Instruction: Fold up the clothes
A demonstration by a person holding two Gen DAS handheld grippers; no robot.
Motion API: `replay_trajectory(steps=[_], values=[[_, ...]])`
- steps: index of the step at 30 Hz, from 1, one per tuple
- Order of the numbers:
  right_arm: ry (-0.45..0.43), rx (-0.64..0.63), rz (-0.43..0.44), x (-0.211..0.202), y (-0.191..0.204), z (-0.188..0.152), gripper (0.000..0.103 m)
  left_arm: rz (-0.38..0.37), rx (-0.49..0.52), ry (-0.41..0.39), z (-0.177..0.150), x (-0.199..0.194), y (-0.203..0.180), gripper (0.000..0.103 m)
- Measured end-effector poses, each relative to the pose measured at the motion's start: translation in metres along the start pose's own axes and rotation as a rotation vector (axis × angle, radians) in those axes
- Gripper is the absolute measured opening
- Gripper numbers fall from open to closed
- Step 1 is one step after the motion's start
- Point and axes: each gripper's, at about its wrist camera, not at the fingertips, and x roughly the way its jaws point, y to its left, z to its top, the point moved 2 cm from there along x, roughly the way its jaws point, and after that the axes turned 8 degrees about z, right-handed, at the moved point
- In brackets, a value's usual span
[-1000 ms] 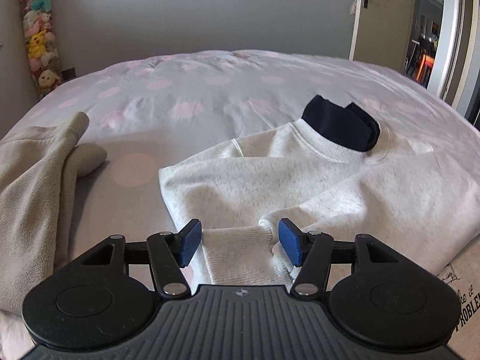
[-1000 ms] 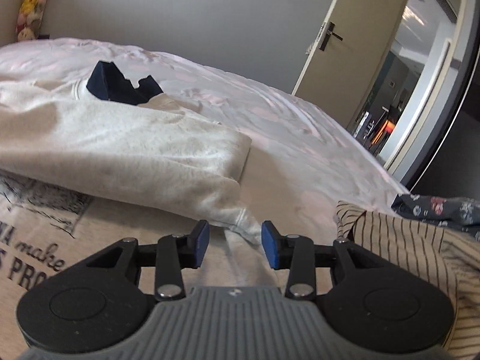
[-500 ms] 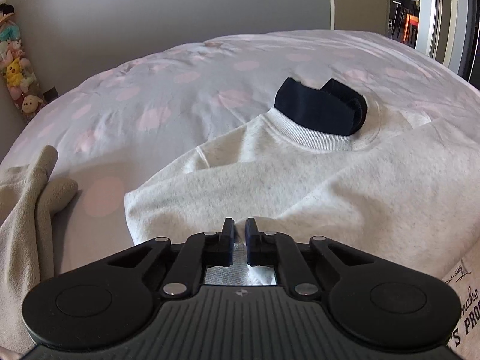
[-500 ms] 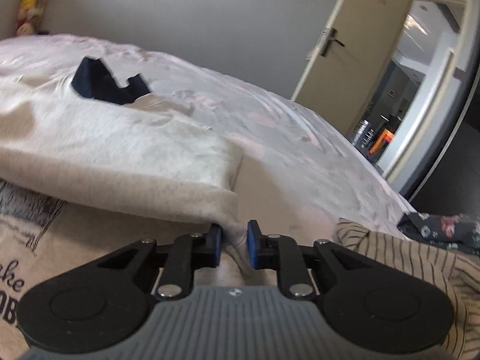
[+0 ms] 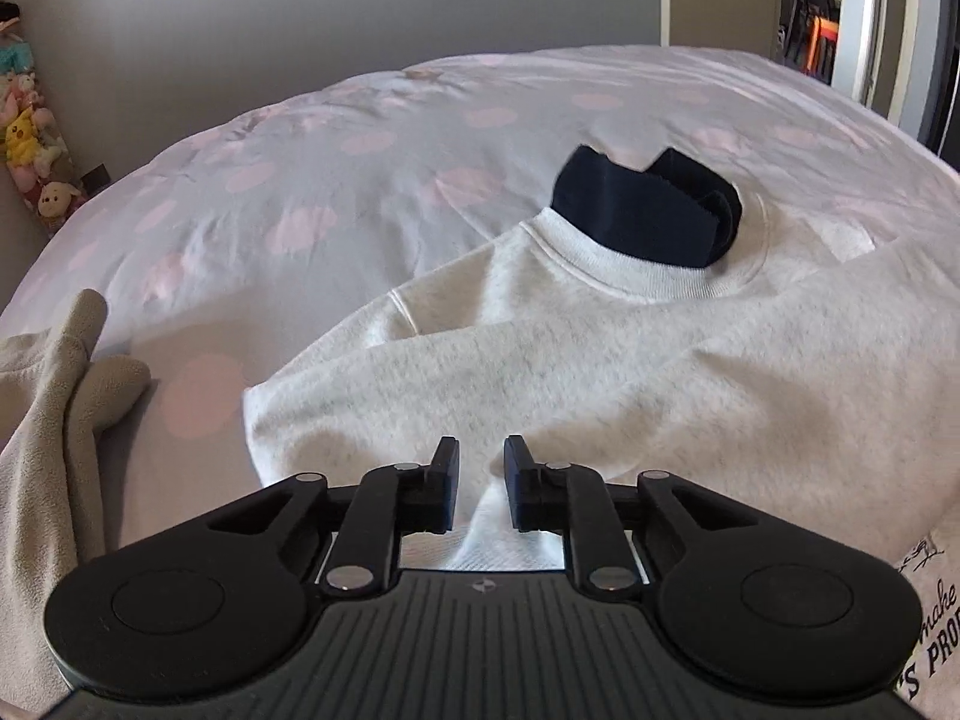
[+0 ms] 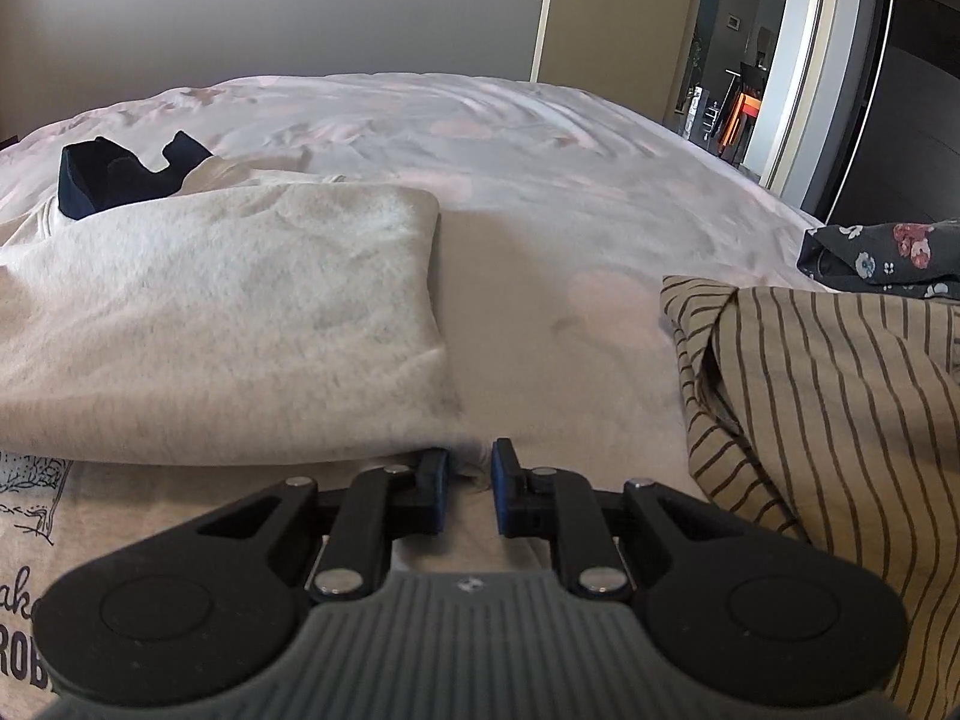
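A pale grey sweatshirt (image 5: 540,360) lies flat on the bed, its sleeves folded across the body and its neck pointing away from me. My left gripper (image 5: 482,462) is at the near left edge. Its jaws are opening, with the ribbed cuff (image 5: 480,534) bunched up between the pads. In the right wrist view, my right gripper (image 6: 470,468) is shut on the near right corner of the same sweatshirt (image 6: 240,300). Only a small tuft of cloth shows between those pads.
A folded navy garment (image 5: 648,216) sits at the sweatshirt's collar. Under the sweatshirt lies a printed tee (image 6: 30,510). There is a beige fleece (image 5: 42,420) at the left, and a striped shirt (image 6: 840,420) and a dark floral cloth (image 6: 888,252) at the right. The pink-dotted duvet (image 5: 360,120) stretches beyond.
Both grippers closed from wide open onto the sweatshirt's near edge. The left jaws have since parted a little. Both views swung, and the right one rolled level.
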Motion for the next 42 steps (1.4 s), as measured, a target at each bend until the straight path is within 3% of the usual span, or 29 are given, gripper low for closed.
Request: replay_trajectory(steps=[3, 5, 6, 11, 20, 22, 24, 25, 28, 32, 35, 42], values=[[0.001, 0.008, -0.004, 0.000, 0.000, 0.002, 0.018, -0.053, -0.068, 0.015, -0.003, -0.011, 0.018, 0.024], [0.001, 0.023, 0.001, -0.001, -0.001, 0.003, 0.019, -0.099, -0.117, 0.049, -0.010, -0.014, 0.024, 0.045], [0.002, 0.027, 0.003, -0.002, -0.002, 0.003, 0.019, -0.104, -0.133, 0.064, -0.015, -0.014, 0.025, 0.047], [0.002, 0.033, 0.012, -0.004, -0.003, 0.003, 0.022, -0.088, -0.164, 0.141, -0.043, -0.003, 0.016, 0.047], [-0.001, 0.043, 0.019, -0.003, -0.005, 0.002, 0.024, 0.037, -0.126, 0.102, -0.050, 0.006, -0.015, 0.049], [-0.001, 0.047, 0.019, -0.003, -0.005, 0.002, 0.024, 0.032, -0.149, 0.094, -0.053, 0.006, -0.015, 0.045], [-0.001, 0.048, 0.019, -0.003, -0.005, 0.002, 0.025, 0.002, -0.178, 0.078, -0.054, 0.005, -0.013, 0.029], [-0.001, 0.047, 0.019, -0.004, -0.005, 0.002, 0.025, -0.016, -0.186, 0.074, -0.054, 0.004, -0.012, 0.014], [-0.001, 0.044, 0.024, -0.005, -0.006, 0.001, 0.025, -0.021, -0.174, 0.044, -0.048, -0.005, -0.013, 0.010], [-0.002, 0.053, 0.029, -0.006, -0.009, 0.001, 0.024, -0.029, -0.179, -0.059, -0.022, -0.030, -0.003, 0.008], [0.009, 0.061, 0.026, -0.005, -0.010, 0.001, 0.024, -0.009, -0.158, -0.076, -0.001, -0.036, 0.005, 0.008], [0.036, 0.143, 0.062, -0.004, -0.026, -0.001, 0.024, 0.022, -0.085, 0.097, -0.026, 0.015, -0.001, 0.008]])
